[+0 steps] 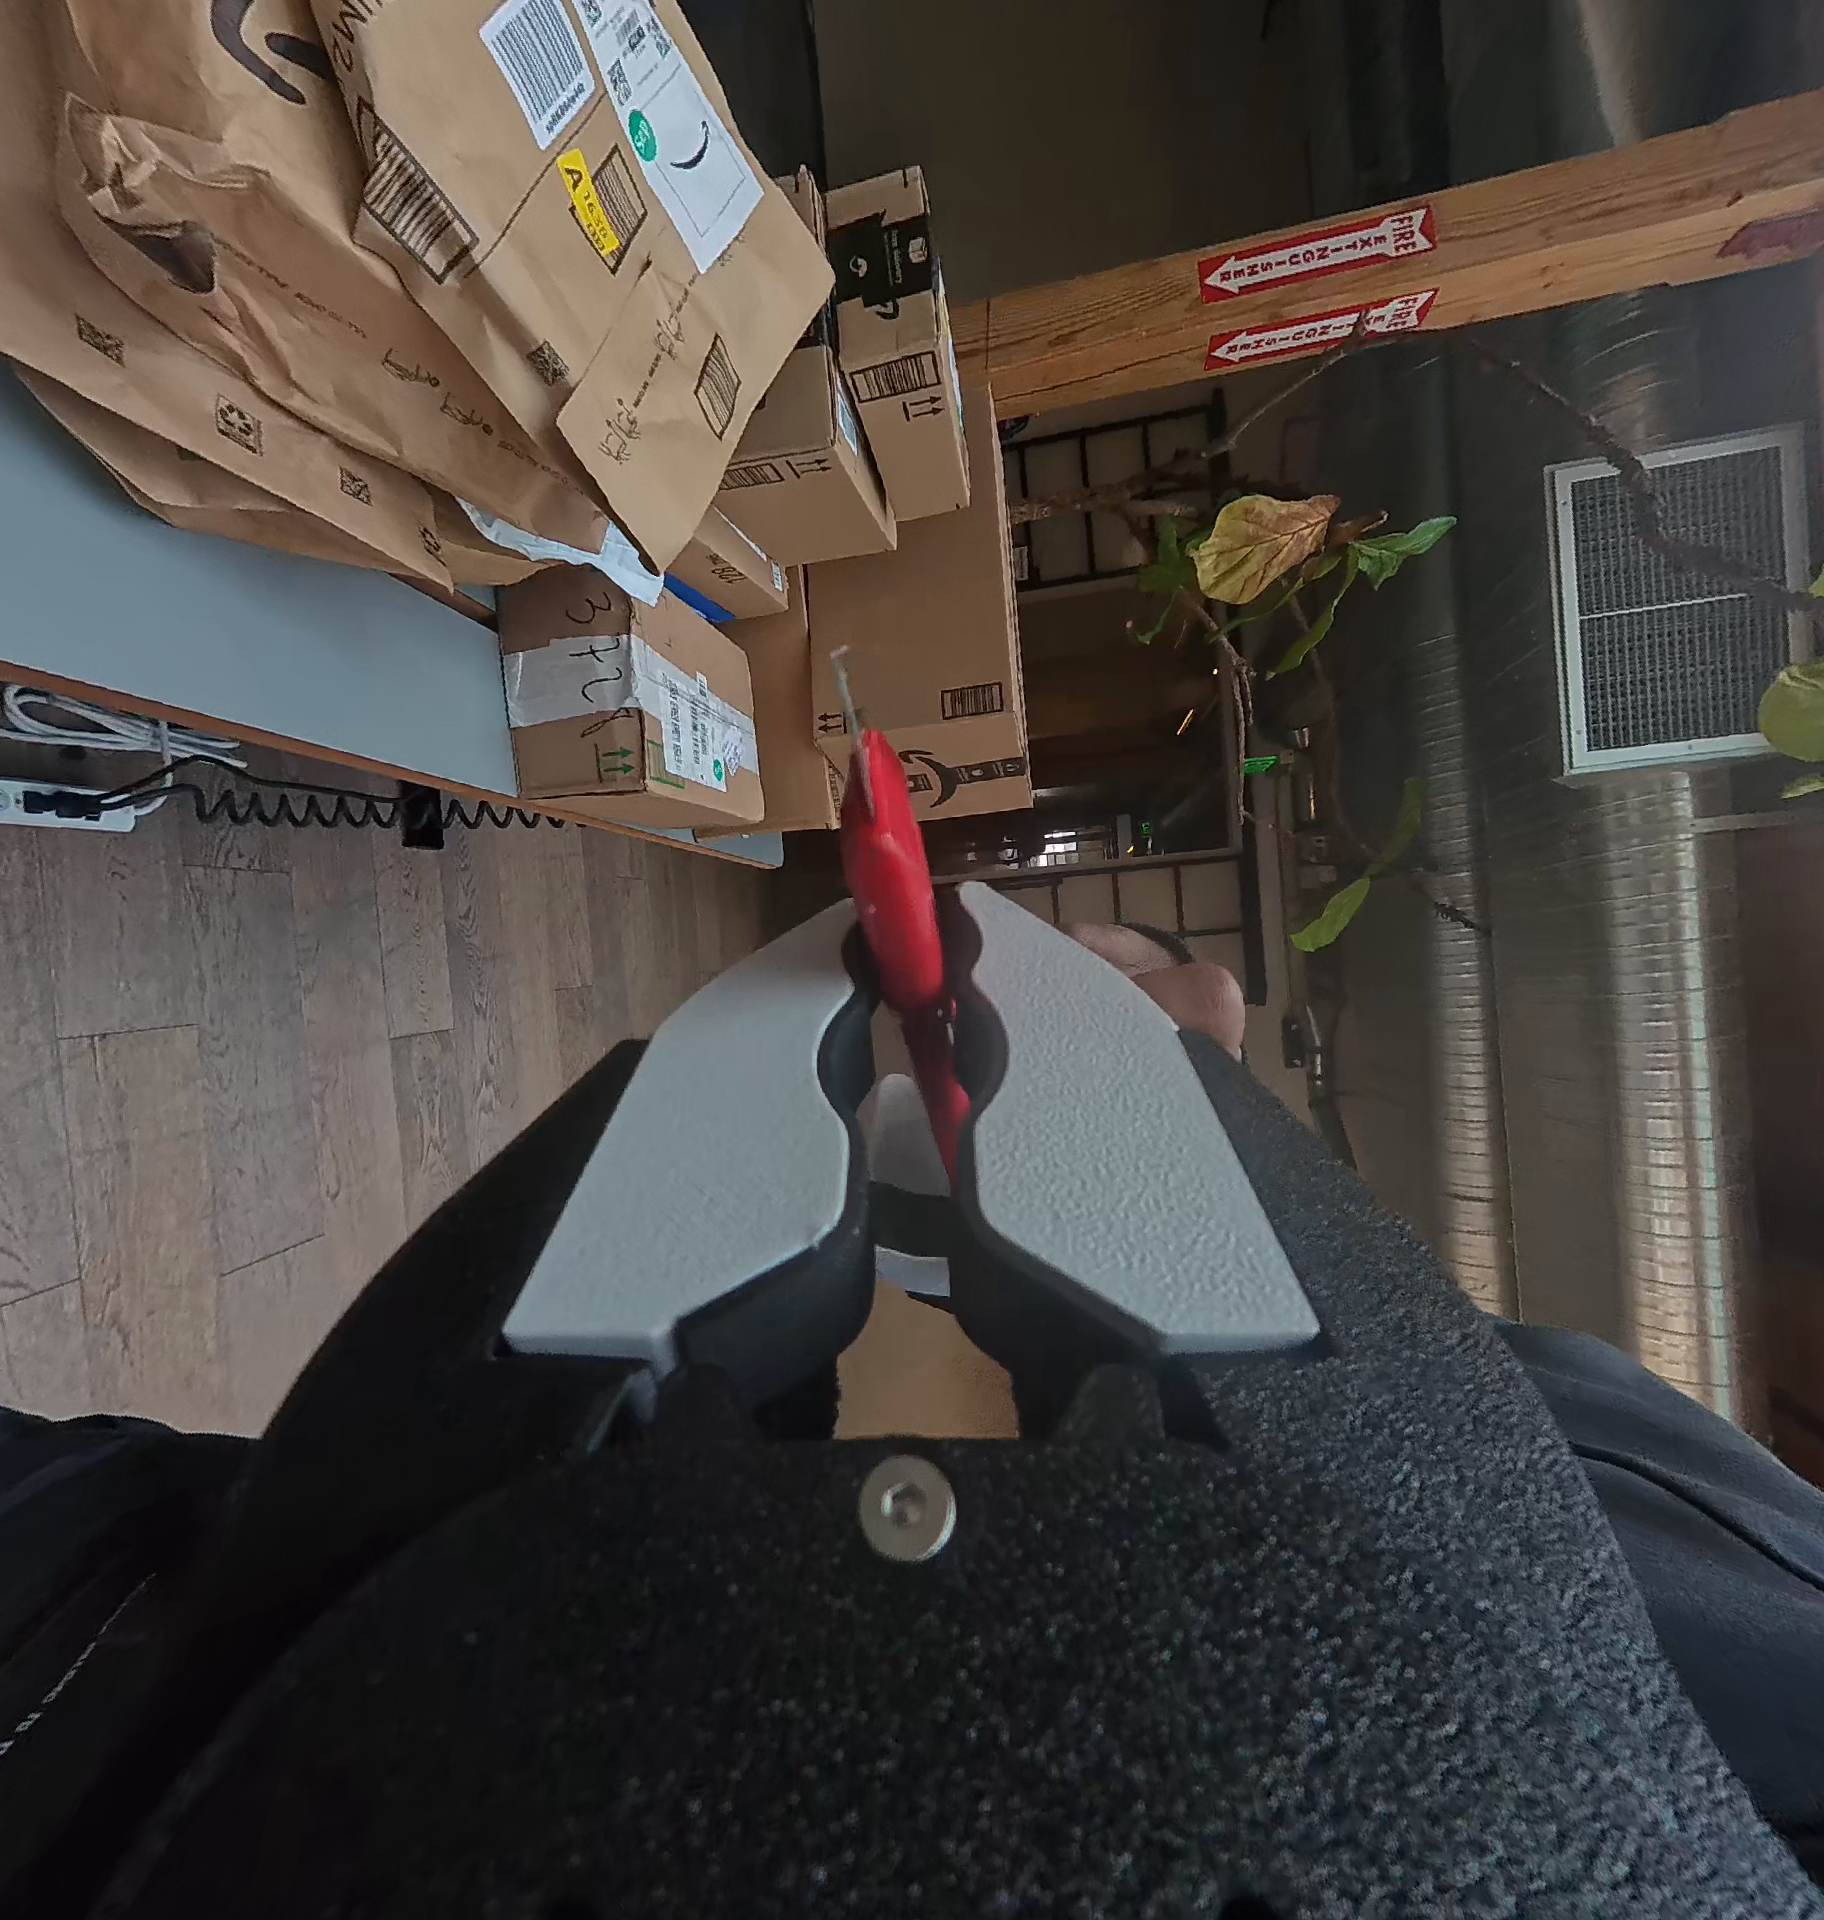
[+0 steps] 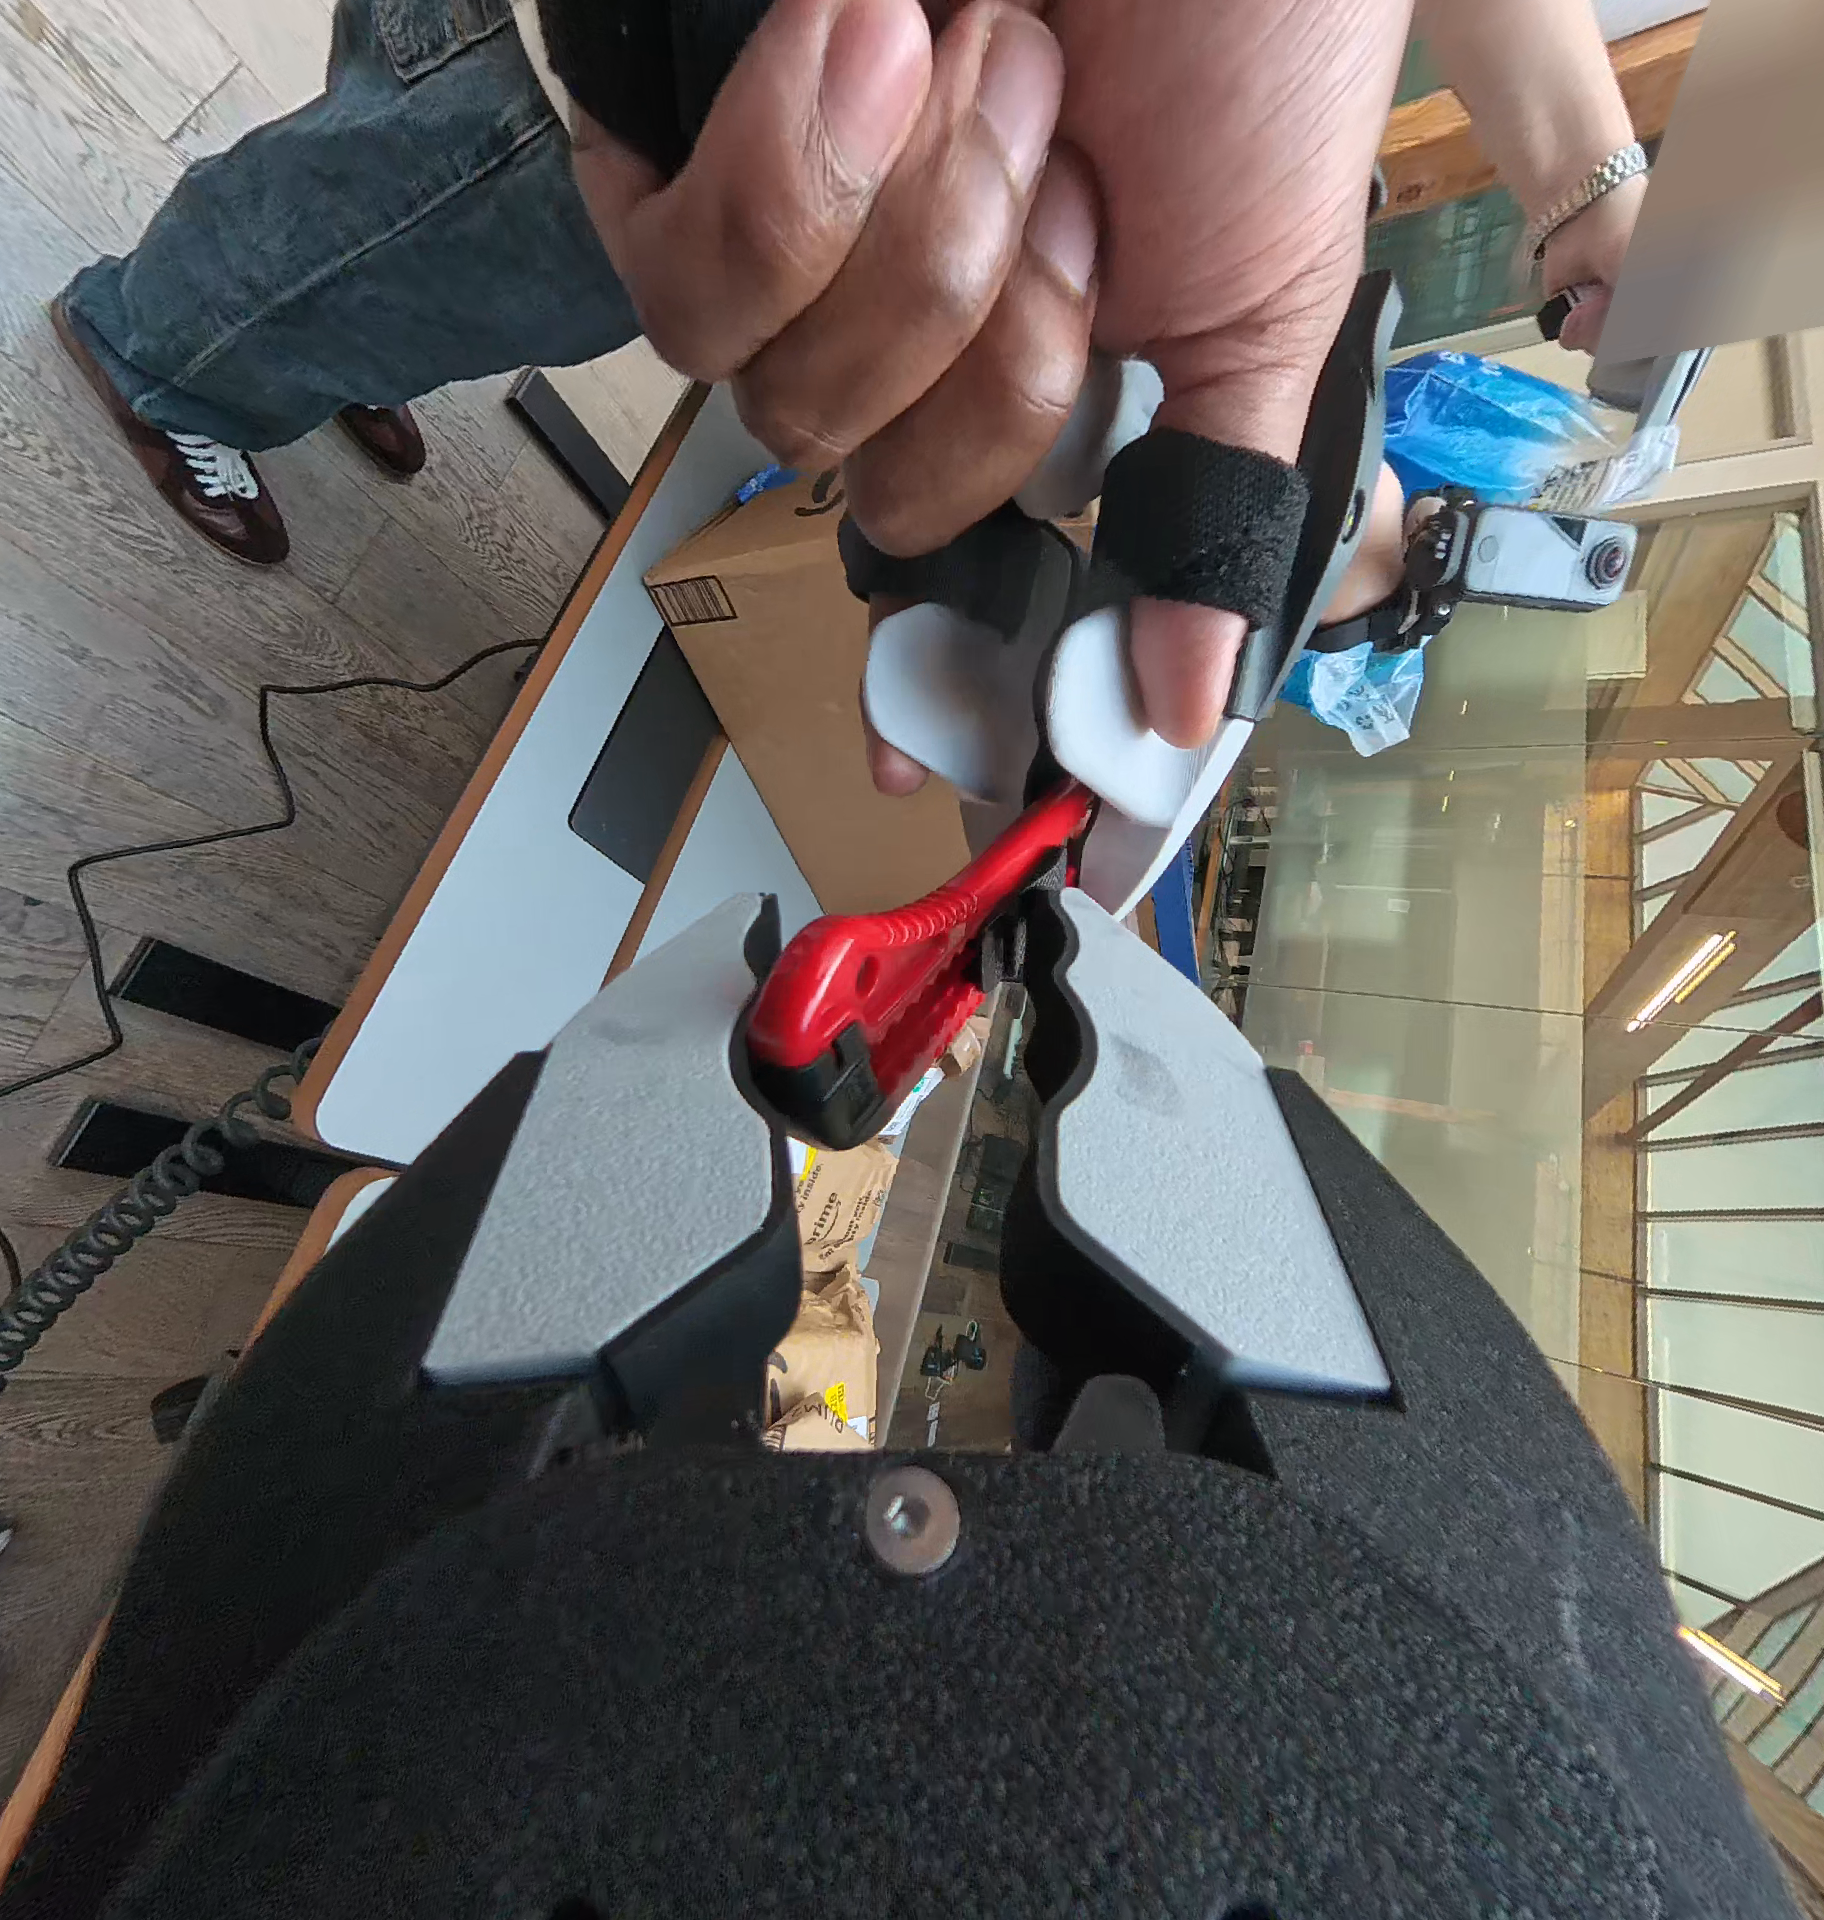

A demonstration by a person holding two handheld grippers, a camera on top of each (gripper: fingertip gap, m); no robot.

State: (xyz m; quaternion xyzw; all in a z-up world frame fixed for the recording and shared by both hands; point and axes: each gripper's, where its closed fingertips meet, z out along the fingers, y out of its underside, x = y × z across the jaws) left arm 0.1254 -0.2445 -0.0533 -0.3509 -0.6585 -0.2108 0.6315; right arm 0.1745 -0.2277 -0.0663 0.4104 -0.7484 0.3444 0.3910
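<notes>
My left gripper [image 1: 903,935] is shut on a red utility knife [image 1: 892,873], held edge-on. Its metal blade [image 1: 843,686] sticks out beyond the fingertips. In the right wrist view the same knife [image 2: 887,987] lies slantwise between my right gripper's [image 2: 908,997] grey fingers [image 2: 648,1122]. Its black-capped end sits in the left finger's notch and its black slider rests against the right finger. The jaws stand partly closed around it. A person's hand [image 2: 991,260] holds the left gripper [image 2: 1178,821] at the knife's far end.
Brown paper bags [image 1: 368,312] and cardboard boxes [image 1: 918,644] are piled on a grey table [image 1: 212,623]. A coiled cable [image 1: 368,805] and a power strip lie on the wood floor. A plant [image 1: 1272,540] stands behind. Another person's legs [image 2: 316,239] stand near the table. Left tips to right tips: about 5 cm.
</notes>
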